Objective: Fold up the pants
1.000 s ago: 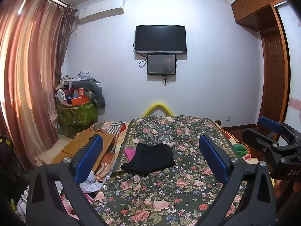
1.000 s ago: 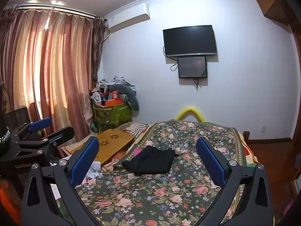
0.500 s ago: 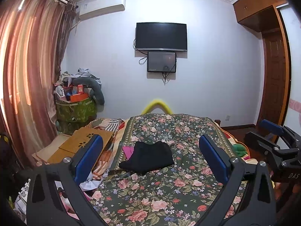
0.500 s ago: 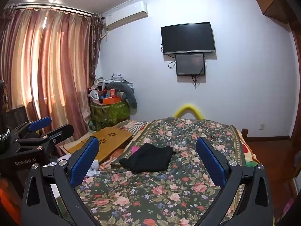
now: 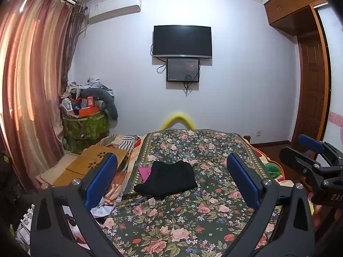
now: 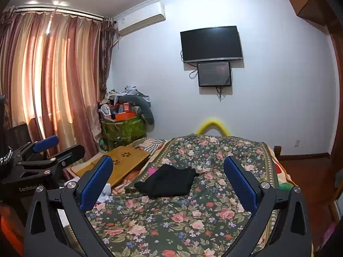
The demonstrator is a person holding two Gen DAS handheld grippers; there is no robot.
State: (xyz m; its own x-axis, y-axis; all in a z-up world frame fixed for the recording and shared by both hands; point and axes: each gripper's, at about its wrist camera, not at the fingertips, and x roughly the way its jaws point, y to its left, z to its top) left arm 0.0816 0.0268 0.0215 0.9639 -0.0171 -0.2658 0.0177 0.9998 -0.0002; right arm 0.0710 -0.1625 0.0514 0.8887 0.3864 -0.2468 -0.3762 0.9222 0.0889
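Observation:
Black pants [image 5: 169,178] [image 6: 167,181] lie in a compact folded heap on the left half of the floral bedspread [image 5: 193,209] [image 6: 175,218]. My left gripper [image 5: 171,177] stands open well short of them, nothing between its blue pads [image 5: 100,180]. My right gripper [image 6: 168,182] is open too, held back from the bed, its blue pads [image 6: 240,185] empty. Each gripper shows in the other's view: the right gripper [image 5: 310,156] at the right edge, the left gripper [image 6: 42,152] at the left edge. A pink scrap [image 5: 144,171] peeks out beside the pants.
A wooden lap desk [image 5: 96,160] [image 6: 122,160] lies left of the bed. A green basket [image 5: 85,126] piled with clutter stands by the curtains [image 5: 32,85]. A TV [image 5: 182,41] hangs on the far wall. A wooden door [image 5: 313,90] is at the right.
Both grippers have tilted slightly downward and drifted a little; the pants and bed sit marginally lower and closer in view. Both stay open and the pants have not moved.

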